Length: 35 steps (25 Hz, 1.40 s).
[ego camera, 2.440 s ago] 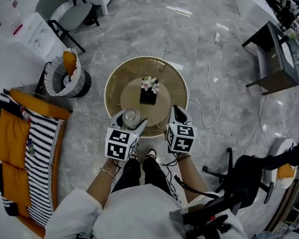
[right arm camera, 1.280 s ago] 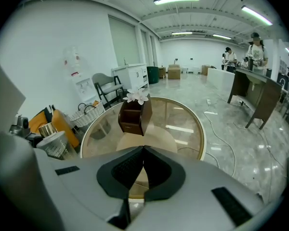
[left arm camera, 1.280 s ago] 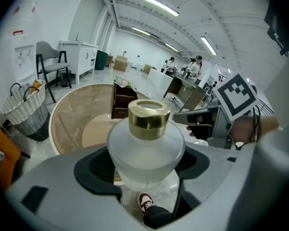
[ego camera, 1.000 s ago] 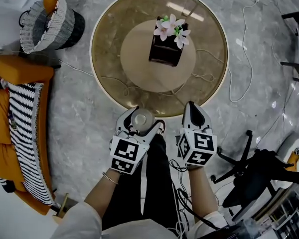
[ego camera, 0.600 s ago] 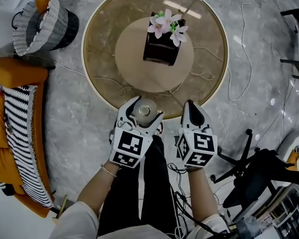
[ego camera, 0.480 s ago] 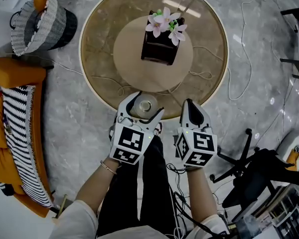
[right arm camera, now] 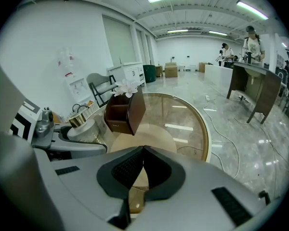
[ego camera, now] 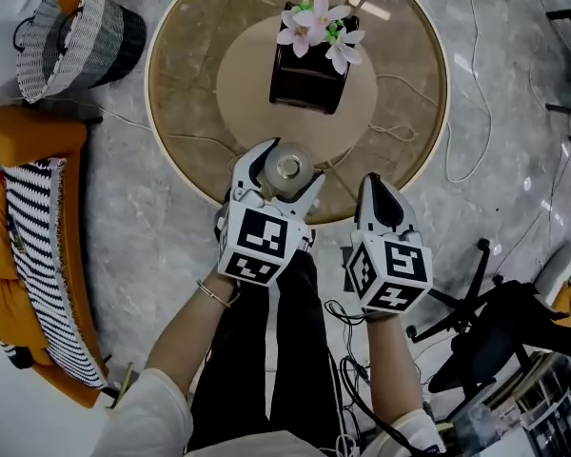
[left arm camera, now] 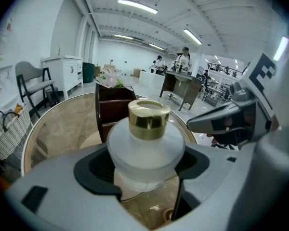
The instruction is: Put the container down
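Our left gripper (ego camera: 282, 181) is clamped on the frosted white round container with the gold cap (left arm camera: 145, 146), held over the near edge of the round glass-topped table (ego camera: 181, 112). Our right gripper (ego camera: 376, 190) is closed on nothing. Letting go here (so near the rim) could tip the container off the table or knock it hard against the glass.

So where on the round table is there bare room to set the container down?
Bare glass rings the dark flower box on the table: wide left and right of it, and a near strip by the rim, under the container in the left gripper. Only the middle, where the box stands, is taken.
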Available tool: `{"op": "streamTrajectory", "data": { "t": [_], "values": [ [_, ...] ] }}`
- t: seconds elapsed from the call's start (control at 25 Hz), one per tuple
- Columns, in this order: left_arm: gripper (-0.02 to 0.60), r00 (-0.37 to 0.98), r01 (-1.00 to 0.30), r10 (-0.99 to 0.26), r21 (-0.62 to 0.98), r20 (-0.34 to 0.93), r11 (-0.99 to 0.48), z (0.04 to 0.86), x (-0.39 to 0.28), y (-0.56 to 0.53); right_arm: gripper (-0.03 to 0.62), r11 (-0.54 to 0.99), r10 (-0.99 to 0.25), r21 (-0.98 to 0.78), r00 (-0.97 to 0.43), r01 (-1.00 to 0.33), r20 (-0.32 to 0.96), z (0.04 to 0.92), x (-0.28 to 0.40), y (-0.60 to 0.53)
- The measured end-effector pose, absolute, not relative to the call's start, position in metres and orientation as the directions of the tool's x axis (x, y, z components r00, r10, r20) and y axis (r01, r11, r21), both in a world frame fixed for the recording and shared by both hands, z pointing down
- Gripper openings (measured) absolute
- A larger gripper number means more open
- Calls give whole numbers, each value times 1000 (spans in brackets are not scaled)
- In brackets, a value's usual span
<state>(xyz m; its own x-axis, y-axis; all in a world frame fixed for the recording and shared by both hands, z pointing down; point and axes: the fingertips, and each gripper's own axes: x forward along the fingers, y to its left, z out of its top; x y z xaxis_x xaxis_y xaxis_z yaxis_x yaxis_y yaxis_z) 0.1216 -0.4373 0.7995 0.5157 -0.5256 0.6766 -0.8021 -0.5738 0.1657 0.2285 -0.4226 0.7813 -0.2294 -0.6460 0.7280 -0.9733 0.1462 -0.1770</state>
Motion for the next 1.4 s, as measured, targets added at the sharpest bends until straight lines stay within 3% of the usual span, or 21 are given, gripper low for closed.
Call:
{"op": "streamTrajectory", "data": {
  "t": [1.4],
  "values": [
    [337, 502, -793, -490, 153, 713, -590, 838, 120, -442, 23, 118, -625, -170, -207, -978, 752, 797, 233, -414]
  ]
}}
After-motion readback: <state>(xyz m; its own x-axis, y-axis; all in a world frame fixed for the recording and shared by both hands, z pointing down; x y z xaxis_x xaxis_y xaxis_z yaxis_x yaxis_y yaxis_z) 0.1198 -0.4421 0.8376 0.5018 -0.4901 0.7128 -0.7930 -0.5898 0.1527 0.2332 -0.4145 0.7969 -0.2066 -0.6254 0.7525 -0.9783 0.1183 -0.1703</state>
